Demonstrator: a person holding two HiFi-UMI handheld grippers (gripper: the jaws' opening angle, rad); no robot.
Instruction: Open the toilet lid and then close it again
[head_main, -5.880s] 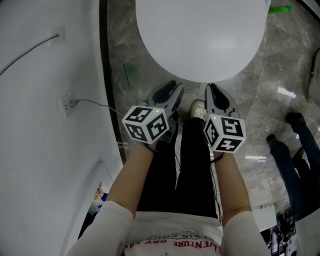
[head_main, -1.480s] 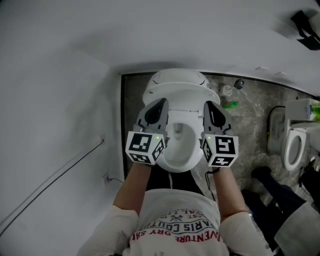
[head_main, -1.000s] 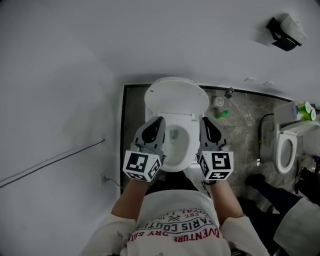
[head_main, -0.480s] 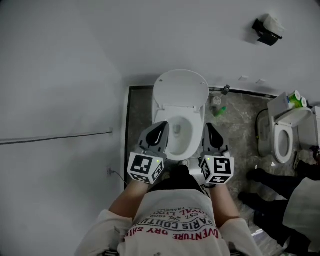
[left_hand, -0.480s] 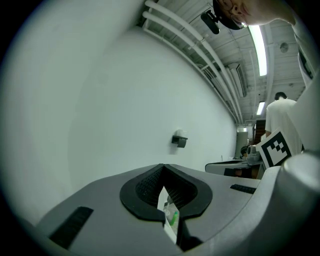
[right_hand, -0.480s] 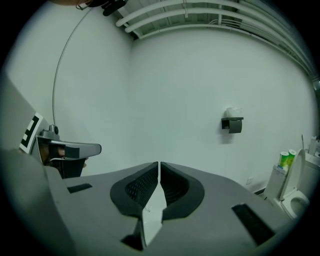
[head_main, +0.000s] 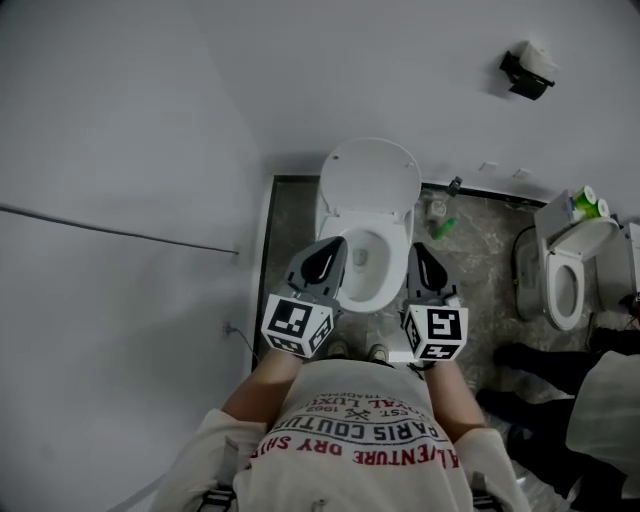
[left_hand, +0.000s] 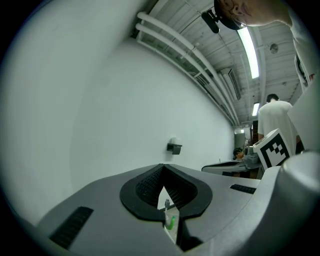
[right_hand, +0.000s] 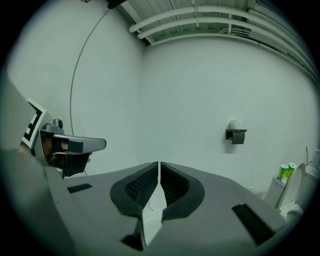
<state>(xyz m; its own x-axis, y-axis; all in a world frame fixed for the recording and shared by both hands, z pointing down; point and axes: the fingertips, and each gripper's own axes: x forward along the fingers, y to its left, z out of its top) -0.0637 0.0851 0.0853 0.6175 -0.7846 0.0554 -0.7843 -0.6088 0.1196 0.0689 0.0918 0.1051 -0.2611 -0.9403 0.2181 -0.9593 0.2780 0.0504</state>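
Jaws pressed together and empty, the left gripper (head_main: 328, 252) and right gripper (head_main: 421, 254) flank the open toilet bowl (head_main: 372, 292). Just beyond them the toilet lid (head_main: 370, 178) stands raised against the wall. Green bottles (head_main: 582, 201) sit well off to the right.

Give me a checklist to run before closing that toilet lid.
1. Raised toilet lid: ok.
2. Shut, empty left claw: ok.
3. Shut, empty right claw: ok.
4. Claws touching the lid: not ok, both hang beside the bowl, short of the lid.
5. Nothing lying on the seat rim: cannot tell, the claws cover its sides.
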